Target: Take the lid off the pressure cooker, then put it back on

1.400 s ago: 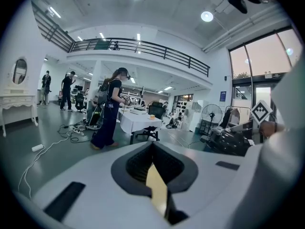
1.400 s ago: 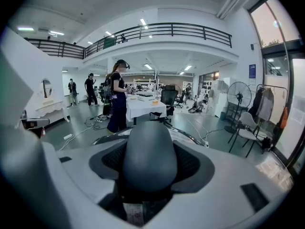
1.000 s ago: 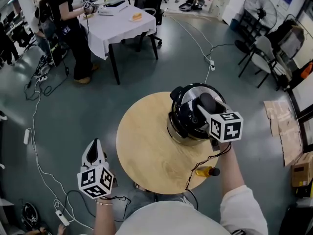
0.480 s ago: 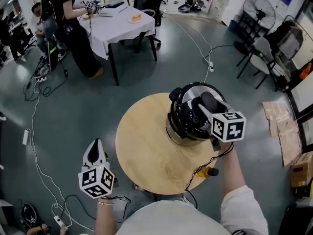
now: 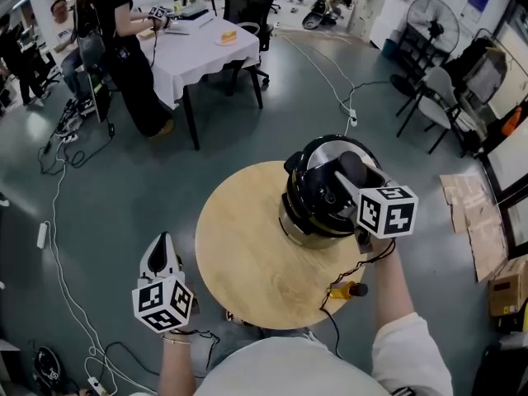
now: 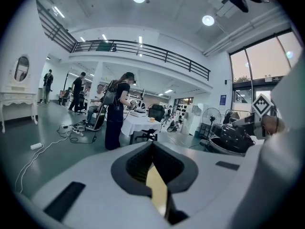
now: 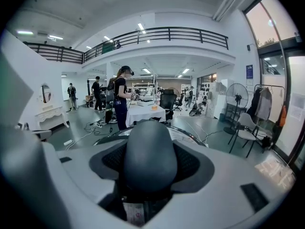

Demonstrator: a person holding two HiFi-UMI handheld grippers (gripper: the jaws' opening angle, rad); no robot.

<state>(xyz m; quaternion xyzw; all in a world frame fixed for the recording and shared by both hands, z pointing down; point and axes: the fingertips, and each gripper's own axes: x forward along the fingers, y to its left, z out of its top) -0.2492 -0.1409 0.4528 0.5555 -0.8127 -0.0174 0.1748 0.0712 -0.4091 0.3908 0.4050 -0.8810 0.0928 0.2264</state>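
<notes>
Right gripper (image 5: 353, 180): jaws clamped on the black handle (image 7: 150, 159), dead centre, so the lid (image 5: 318, 159) should come up level. Lid sits over the pressure cooker (image 5: 290, 223) on the round tabletop (image 5: 239, 254); can't tell if it clears the rim. Left gripper (image 5: 159, 250) hangs off the tabletop's edge, jaws closed, empty, probably out of the way.

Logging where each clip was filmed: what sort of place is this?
Probably a large open workshop or lab hall, not a home kitchen: a railed mezzanine overhead, cables trailing across the grey floor, and a pedestal fan.
</notes>
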